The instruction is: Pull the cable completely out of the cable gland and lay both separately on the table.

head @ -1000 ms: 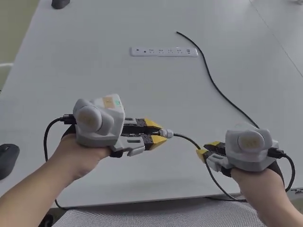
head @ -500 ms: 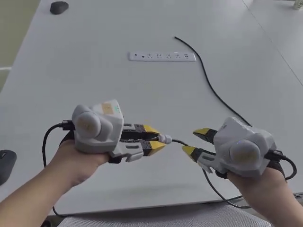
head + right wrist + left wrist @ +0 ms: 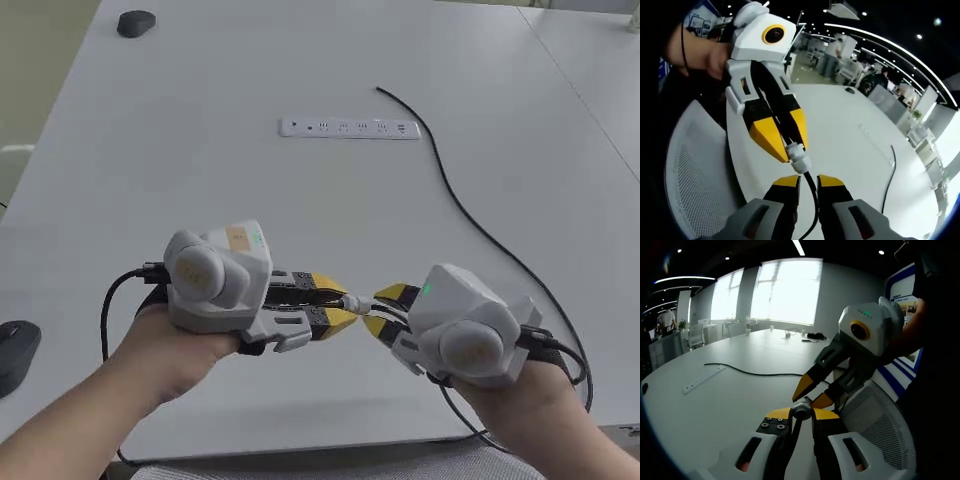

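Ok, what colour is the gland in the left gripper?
The gland is pale grey, clearest in the right gripper view, with the black cable leaving it.

The left gripper (image 3: 347, 303) and right gripper (image 3: 378, 310) have grey housings, yellow-tipped jaws, black cords.

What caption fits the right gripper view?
Left gripper clamps the cable gland; right gripper, open, straddles the cable.

1. It is an open-plan office: a long white table (image 3: 200, 150) carries a power strip (image 3: 349, 128) and a computer mouse (image 3: 136, 22).
2. A mesh chair (image 3: 695, 170), wide windows (image 3: 785, 290) and people at far desks (image 3: 835, 55).
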Motion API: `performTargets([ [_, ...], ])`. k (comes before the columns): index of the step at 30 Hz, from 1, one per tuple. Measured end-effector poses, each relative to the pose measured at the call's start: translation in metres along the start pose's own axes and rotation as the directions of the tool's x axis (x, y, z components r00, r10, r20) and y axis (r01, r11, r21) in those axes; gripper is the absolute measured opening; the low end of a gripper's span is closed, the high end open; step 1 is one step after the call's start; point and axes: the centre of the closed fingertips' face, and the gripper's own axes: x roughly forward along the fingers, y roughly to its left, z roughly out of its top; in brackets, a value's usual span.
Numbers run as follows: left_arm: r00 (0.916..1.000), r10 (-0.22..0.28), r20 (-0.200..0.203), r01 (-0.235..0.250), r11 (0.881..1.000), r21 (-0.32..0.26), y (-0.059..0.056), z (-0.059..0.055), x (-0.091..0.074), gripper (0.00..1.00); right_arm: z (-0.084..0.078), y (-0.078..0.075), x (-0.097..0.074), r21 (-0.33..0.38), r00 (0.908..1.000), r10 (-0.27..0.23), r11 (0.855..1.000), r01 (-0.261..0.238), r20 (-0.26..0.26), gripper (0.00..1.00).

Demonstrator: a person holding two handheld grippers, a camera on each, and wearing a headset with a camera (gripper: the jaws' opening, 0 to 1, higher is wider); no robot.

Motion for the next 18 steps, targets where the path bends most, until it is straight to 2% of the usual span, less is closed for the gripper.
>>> performTargets([
  [4, 1.0, -0.005, -0.008, 0.005, 1.0, 0.002, -0.0006, -0.0018, 0.0009, 0.15, 0.0013, -0.0001, -0.0004, -0.041, 1.0, -0.002, 0.999, 0.002, 0.002, 0.03],
  [18, 1.0, -0.001, -0.002, 0.001, 1.0, -0.002, 0.0013, -0.001, 0.0013, 0.15, 0.0013, -0.004, 0.0012, 0.023, 0.9999, -0.01, 1.0, 0.01, 0.011, 0.02],
])
